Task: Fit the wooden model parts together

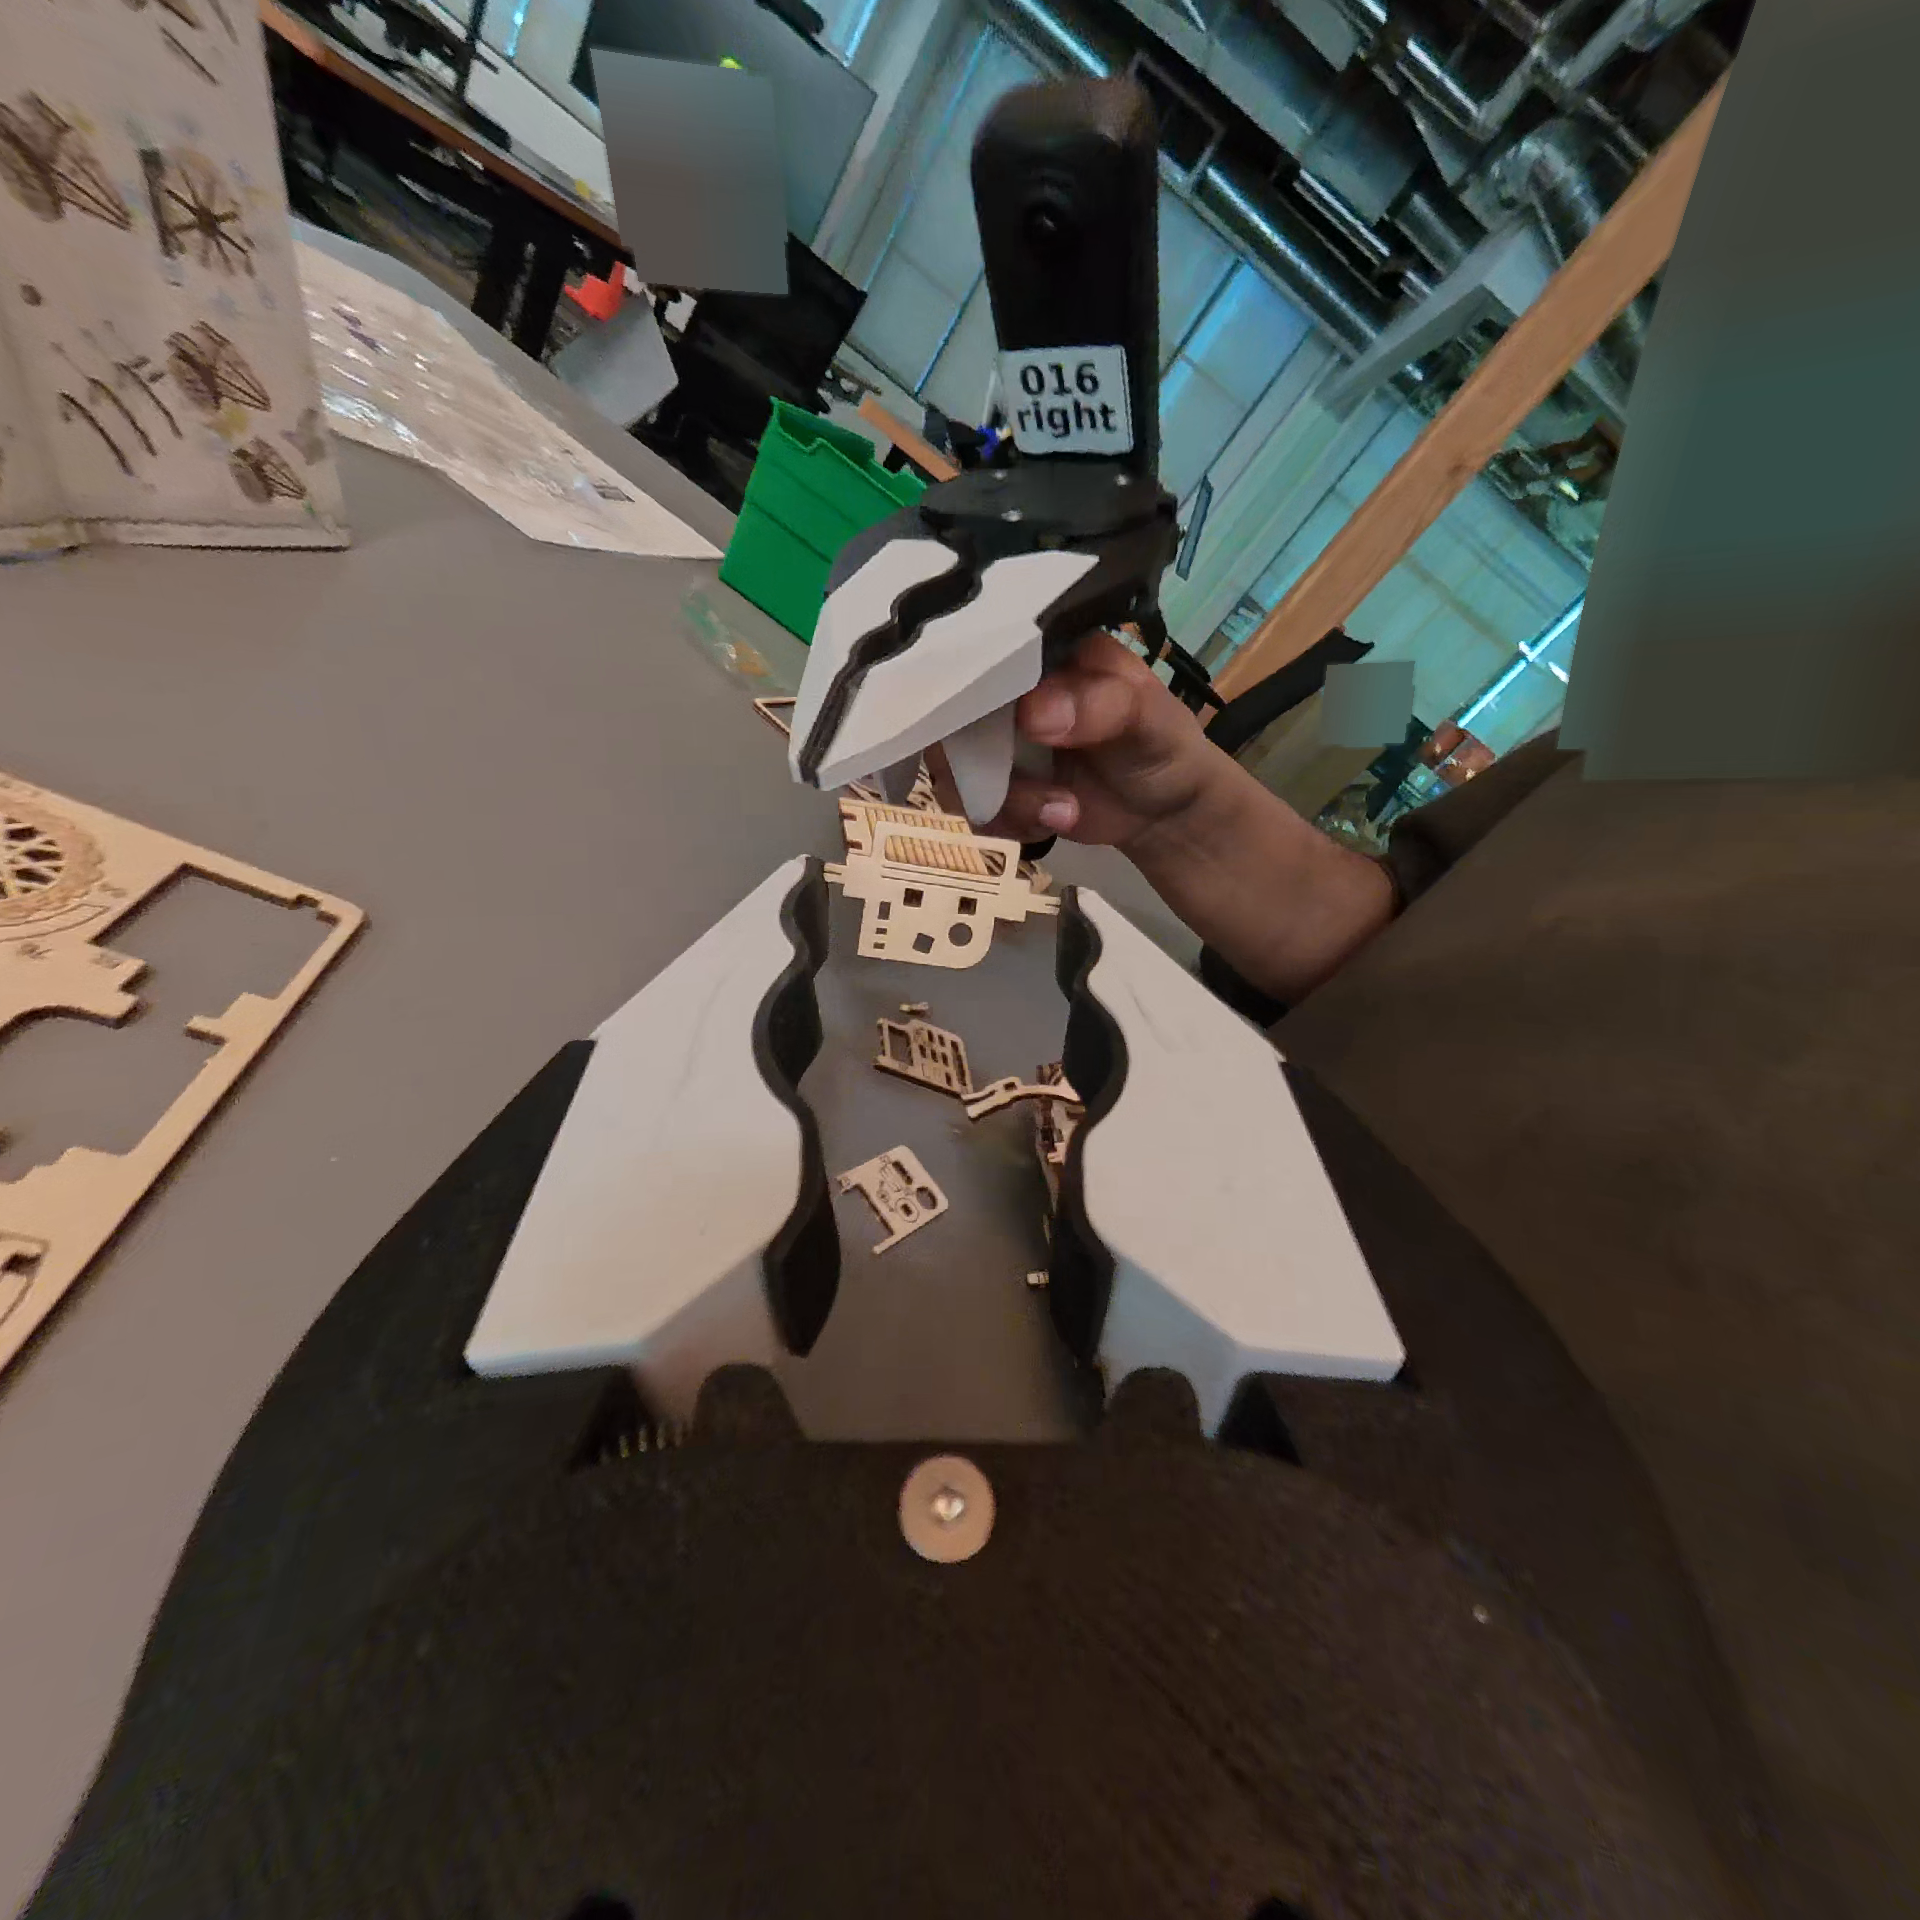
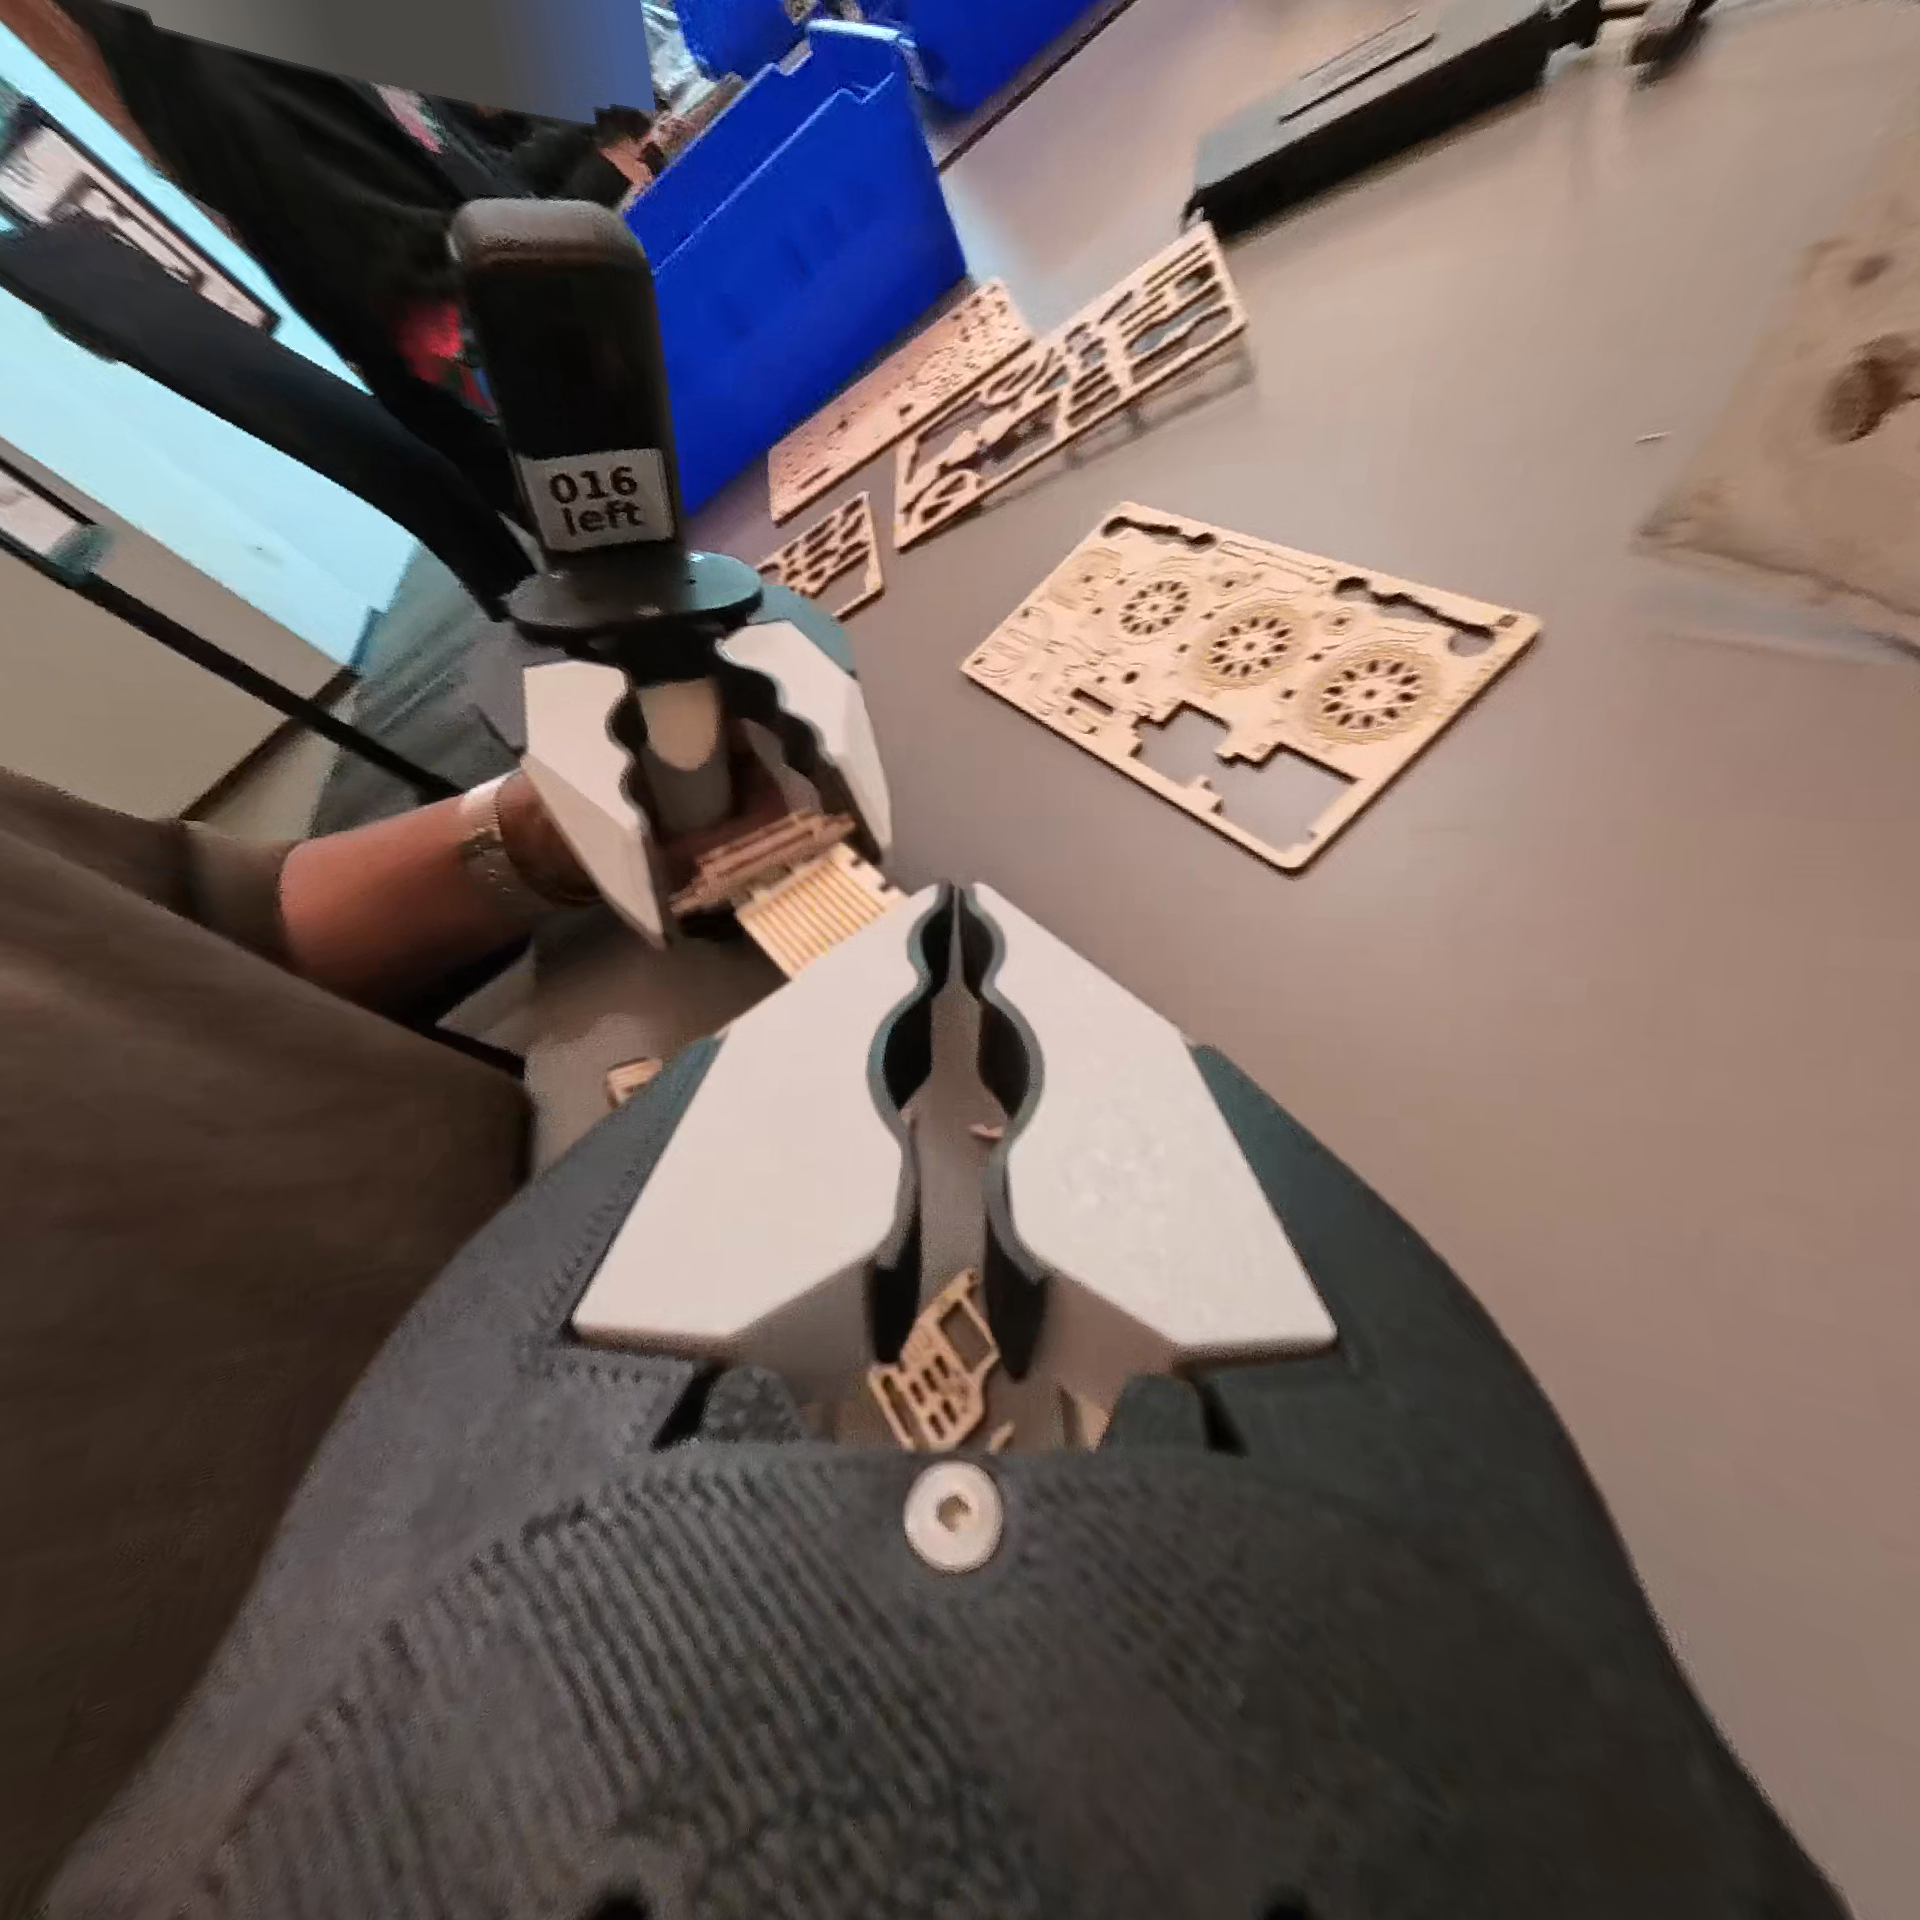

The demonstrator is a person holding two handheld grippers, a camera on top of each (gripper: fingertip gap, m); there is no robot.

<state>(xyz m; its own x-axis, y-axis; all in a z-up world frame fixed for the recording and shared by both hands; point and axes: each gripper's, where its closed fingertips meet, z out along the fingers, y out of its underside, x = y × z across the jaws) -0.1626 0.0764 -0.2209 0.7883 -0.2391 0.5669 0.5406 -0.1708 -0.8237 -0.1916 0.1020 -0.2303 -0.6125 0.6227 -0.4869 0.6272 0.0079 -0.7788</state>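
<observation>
Left wrist view: the left tongs [image 1: 940, 914] stand wide apart with the wooden model assembly [image 1: 932, 891] between their tips; whether the pads touch it I cannot tell. Loose small wooden parts [image 1: 924, 1051] lie on the grey tabletop [image 1: 416, 748] below. The right tongs [image 1: 821, 764] come in from above, pressed together, tips just over the model. A punched-out wooden sheet [image 1: 156, 997] lies to the left.

Right wrist view: the right tongs [image 2: 956, 894] are closed, tips meeting at the ribbed strip of the model [image 2: 821, 904], seemingly pinching its edge, though contact is hidden. The left tongs [image 2: 769, 883] straddle the model's far end. A sheet with wheel parts [image 2: 1257, 696] lies well apart.

The step looks like seating a piece: keep the model braced and press squarely along the slot, not sideways, since thin tabs could snap
</observation>
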